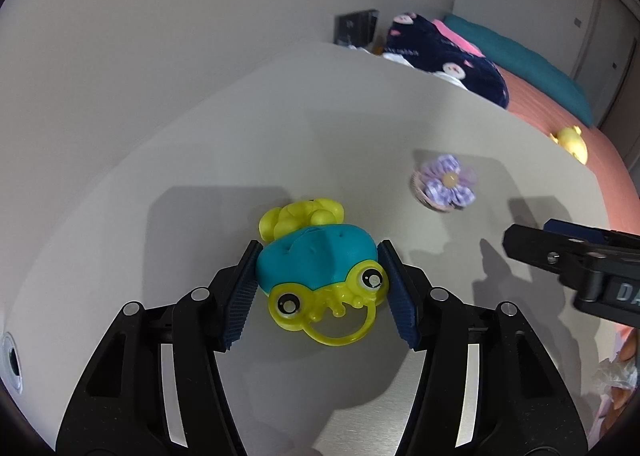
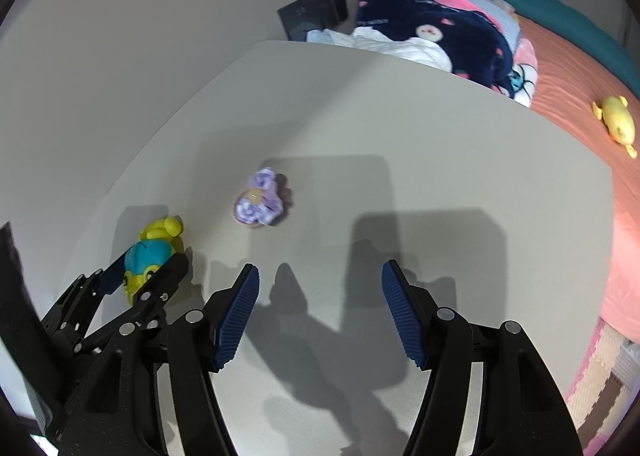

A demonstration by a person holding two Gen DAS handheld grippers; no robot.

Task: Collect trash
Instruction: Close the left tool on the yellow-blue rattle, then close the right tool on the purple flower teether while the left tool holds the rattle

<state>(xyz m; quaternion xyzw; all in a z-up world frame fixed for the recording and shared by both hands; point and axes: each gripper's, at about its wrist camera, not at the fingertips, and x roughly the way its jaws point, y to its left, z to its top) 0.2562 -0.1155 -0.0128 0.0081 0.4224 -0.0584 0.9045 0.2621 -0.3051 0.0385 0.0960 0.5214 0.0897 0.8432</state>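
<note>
A teal and yellow frog-face toy point(image 1: 316, 268) lies on the grey table point(image 1: 280, 144), and its yellow ring points back toward the camera. My left gripper point(image 1: 318, 276) is shut on it, one blue pad against each side of the teal body. From the right wrist view, the same toy point(image 2: 146, 256) sits between the left gripper's point(image 2: 152, 262) fingers at the lower left. A purple fabric flower point(image 1: 446, 182) point(image 2: 258, 202) lies further back on the table. My right gripper point(image 2: 320, 276) hangs open over bare table with nothing between its pads. It also shows at the right edge of the left wrist view point(image 1: 528, 234).
Beyond the table's far edge is a bed with a salmon cover point(image 2: 568, 68). On it are a navy patterned blanket point(image 2: 432, 24), white crumpled cloth point(image 2: 400, 44) and a yellow plush duck point(image 2: 618, 122). A dark box point(image 2: 316, 12) stands by the wall. Foam floor mats point(image 2: 600, 388) lie at the lower right.
</note>
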